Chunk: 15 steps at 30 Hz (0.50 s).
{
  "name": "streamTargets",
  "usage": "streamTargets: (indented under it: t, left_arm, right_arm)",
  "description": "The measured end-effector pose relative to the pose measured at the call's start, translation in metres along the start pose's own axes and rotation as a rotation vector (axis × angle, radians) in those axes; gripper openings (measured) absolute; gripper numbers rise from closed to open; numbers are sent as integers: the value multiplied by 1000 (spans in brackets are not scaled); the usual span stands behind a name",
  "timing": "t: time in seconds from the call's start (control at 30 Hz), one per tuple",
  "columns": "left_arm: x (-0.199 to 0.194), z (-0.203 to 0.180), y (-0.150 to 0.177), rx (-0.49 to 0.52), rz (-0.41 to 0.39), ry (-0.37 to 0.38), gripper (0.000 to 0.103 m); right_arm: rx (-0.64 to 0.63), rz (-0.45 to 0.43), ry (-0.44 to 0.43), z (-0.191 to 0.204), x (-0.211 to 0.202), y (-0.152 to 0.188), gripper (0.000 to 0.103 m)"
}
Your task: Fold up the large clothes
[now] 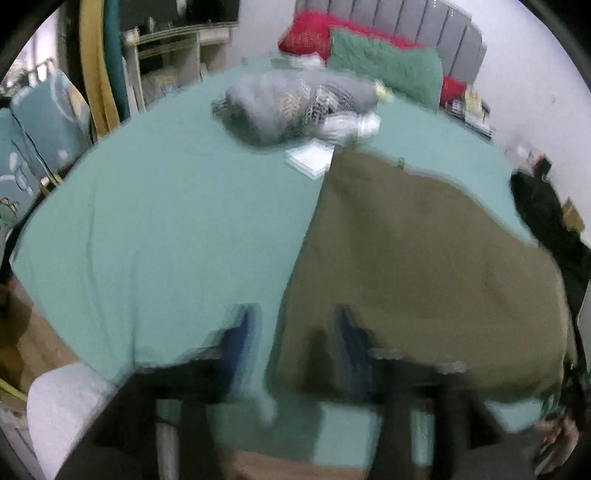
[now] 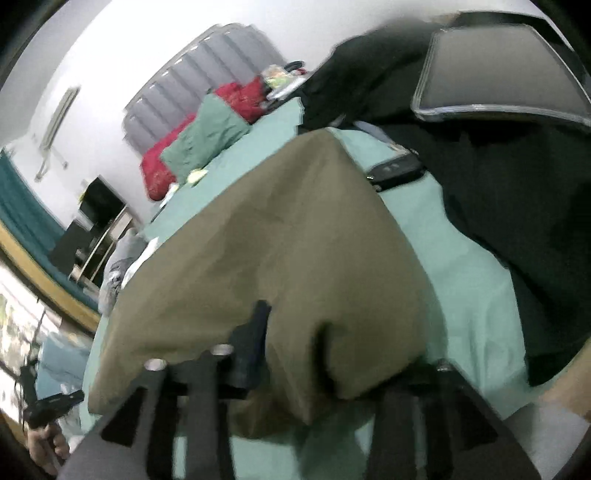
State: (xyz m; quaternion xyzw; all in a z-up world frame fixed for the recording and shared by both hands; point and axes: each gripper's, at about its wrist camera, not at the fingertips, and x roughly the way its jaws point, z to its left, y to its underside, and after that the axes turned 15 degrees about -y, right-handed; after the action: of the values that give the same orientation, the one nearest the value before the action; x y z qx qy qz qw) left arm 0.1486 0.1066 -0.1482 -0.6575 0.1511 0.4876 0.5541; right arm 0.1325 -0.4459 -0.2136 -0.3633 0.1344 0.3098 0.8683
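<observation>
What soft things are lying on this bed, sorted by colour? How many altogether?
Olive garment: 1
Black garment: 1
Grey bundle: 1
Green pillow: 1
Red cushions: 1 cluster, number unclear
Total: 5

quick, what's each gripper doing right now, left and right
Left gripper: open, empty, above the bed sheet.
Right gripper: fingers either side of an olive garment fold; grip cannot be told.
</observation>
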Motion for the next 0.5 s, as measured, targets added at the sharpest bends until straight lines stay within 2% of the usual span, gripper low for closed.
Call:
streamTargets:
  t: [0.03,0.1,0.13,0.2,0.3,0.4,0.5]
  left_arm:
    - [-11,-5,-2,-22,-62,-1,82]
    - [-32,-27,-7,-7,-159,35,88]
    - [-36,-43,-9,26,-169,78,89]
    - [-39,-85,-12,124,-149,199,89]
    - [-42,-147,-9,228,-144,307,89]
    - [-35,-205,-5,312,-148,344,89]
    - [-10,-250,1,338,-76,352,89]
  right_arm:
    - [15,-9,-16,-3,1,-2,53]
    - [19,-18,-16,-5,2,-4,70]
    - [17,-23,-16,-5,3,-5,72]
    - [13,-20,-22,-5,5,-6,77]
    - [6,-16,-33,-5,8,-8,79]
    - [8,-14,-53,-7,7,-8,79]
    - [12,-11,-57,-10,7,-9,79]
